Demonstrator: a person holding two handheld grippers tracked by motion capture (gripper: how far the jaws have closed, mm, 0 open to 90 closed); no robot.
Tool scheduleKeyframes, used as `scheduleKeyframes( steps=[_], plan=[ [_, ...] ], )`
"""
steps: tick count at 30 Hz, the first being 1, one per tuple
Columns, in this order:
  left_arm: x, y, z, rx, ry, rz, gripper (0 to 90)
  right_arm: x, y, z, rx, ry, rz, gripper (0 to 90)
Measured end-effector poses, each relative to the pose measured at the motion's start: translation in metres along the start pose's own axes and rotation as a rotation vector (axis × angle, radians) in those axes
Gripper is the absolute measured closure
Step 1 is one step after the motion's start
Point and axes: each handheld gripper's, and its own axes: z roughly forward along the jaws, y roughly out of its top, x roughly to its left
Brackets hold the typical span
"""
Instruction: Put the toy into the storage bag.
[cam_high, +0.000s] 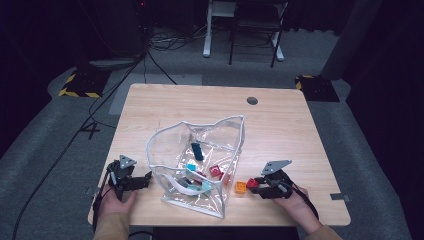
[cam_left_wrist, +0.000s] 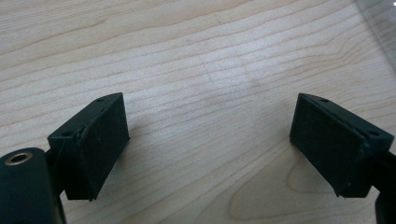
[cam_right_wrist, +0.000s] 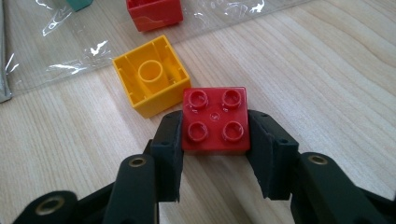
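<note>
A red four-stud brick (cam_right_wrist: 215, 120) sits on the wooden table with my right gripper (cam_right_wrist: 214, 140) shut on its two sides; from above the same red brick (cam_high: 252, 183) shows at the tip of the right gripper (cam_high: 258, 186). Touching its far corner lies a yellow brick (cam_right_wrist: 152, 77), hollow side up, also the orange-yellow block (cam_high: 241, 187) beside the bag. My left gripper (cam_high: 145, 179) rests left of the clear bag (cam_high: 172, 137), and its jaws (cam_left_wrist: 209, 140) stand wide apart over bare wood with nothing between them.
The clear zip bag (cam_right_wrist: 56, 42) lies open in the middle of the table and holds several bricks, among them a red one (cam_right_wrist: 154, 13), a teal one (cam_high: 191, 167) and a dark blue one (cam_high: 198, 151). The table's front edge (cam_high: 280, 224) runs just behind both hands.
</note>
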Motion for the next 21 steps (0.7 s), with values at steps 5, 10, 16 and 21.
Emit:
scheduleKeyframes(
  steps=[5, 10, 16, 21],
  plan=[
    [0.000, 0.000, 0.000, 0.001, 0.000, 0.001, 11.9, 0.001, 0.001, -0.002, -0.006, -0.004, -0.004, 58.6],
    [0.000, 0.000, 0.000, -0.001, 0.004, 0.001, 12.4, -0.004, 0.005, -0.016, -0.050, 0.010, 0.033, 58.6],
    [0.000, 0.000, 0.000, -0.001, 0.003, -0.001, 12.5, -0.003, 0.014, -0.036, -0.027, -0.003, 0.001, 58.6],
    [0.000, 0.000, 0.000, -0.001, 0.004, 0.000, 12.5, -0.016, 0.022, -0.064, -0.052, 0.014, 0.038, 58.5]
  ],
)
